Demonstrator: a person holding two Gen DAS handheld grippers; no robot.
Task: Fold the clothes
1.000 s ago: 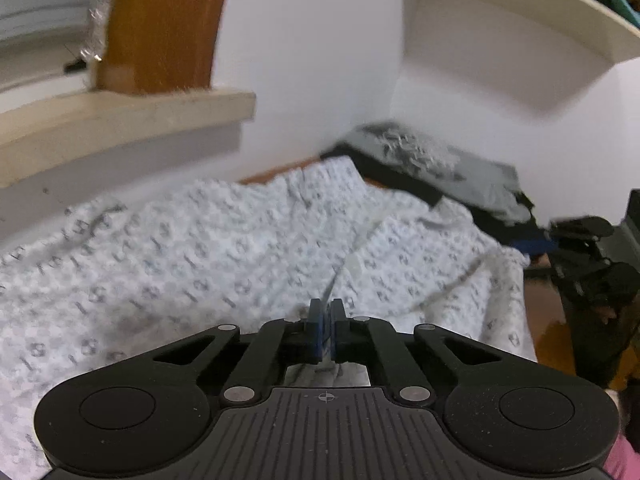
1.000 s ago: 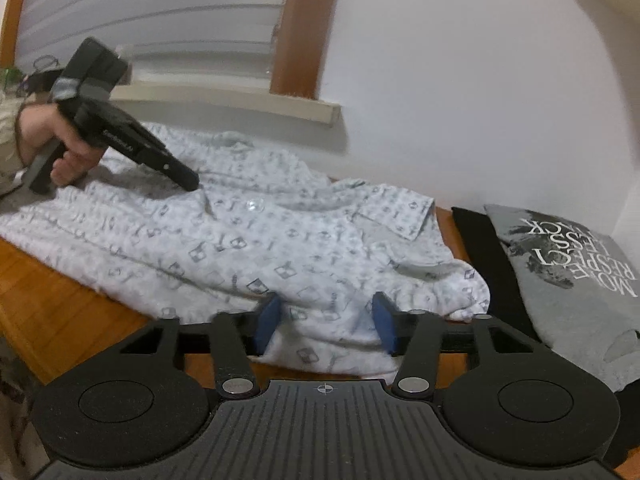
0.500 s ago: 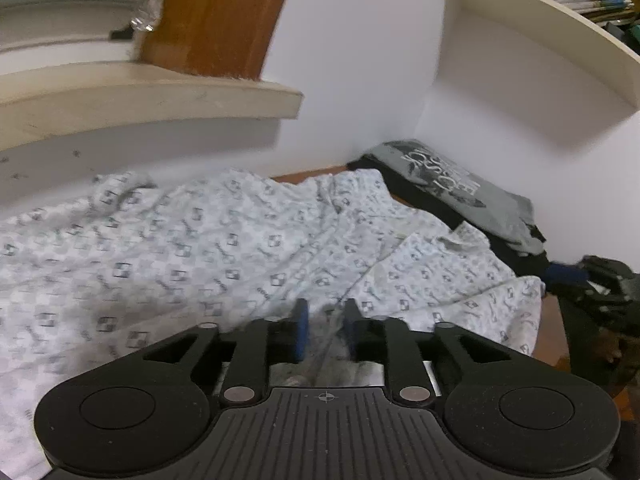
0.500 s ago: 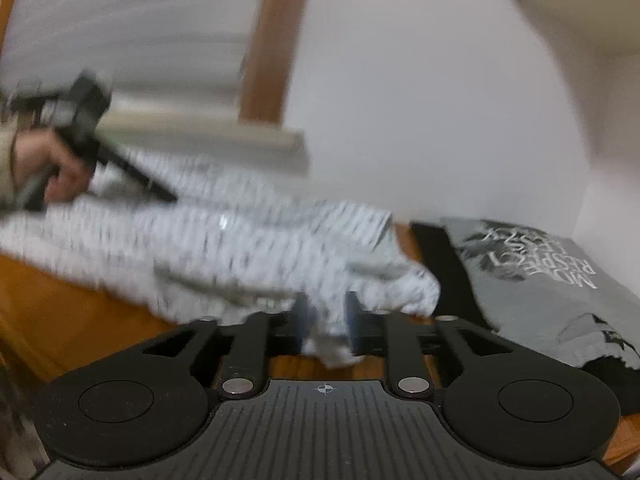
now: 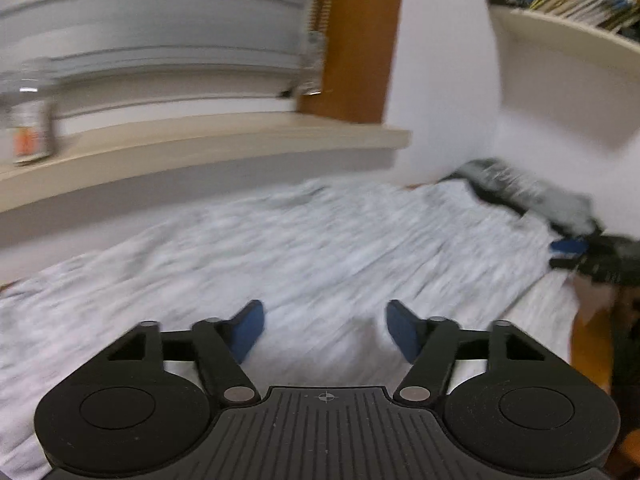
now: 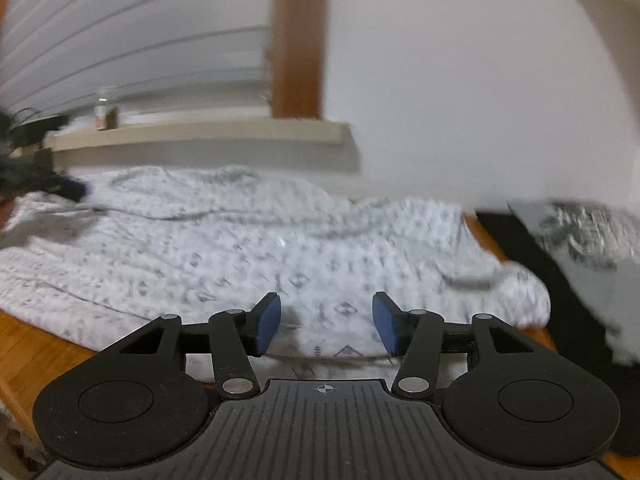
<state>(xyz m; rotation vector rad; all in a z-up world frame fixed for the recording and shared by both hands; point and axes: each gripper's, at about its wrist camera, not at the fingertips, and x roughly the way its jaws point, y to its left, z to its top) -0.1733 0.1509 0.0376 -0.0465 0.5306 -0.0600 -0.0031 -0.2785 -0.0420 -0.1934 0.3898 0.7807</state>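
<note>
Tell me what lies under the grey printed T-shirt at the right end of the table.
A black garment shows under the grey printed T-shirt, sticking out along its near edge. The wooden table beneath that stack is covered. The white patterned shirt lies beside it.

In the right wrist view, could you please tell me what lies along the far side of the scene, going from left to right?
Small jar on the window ledge → wooden window frame → bare white wall → grey printed T-shirt.
</note>
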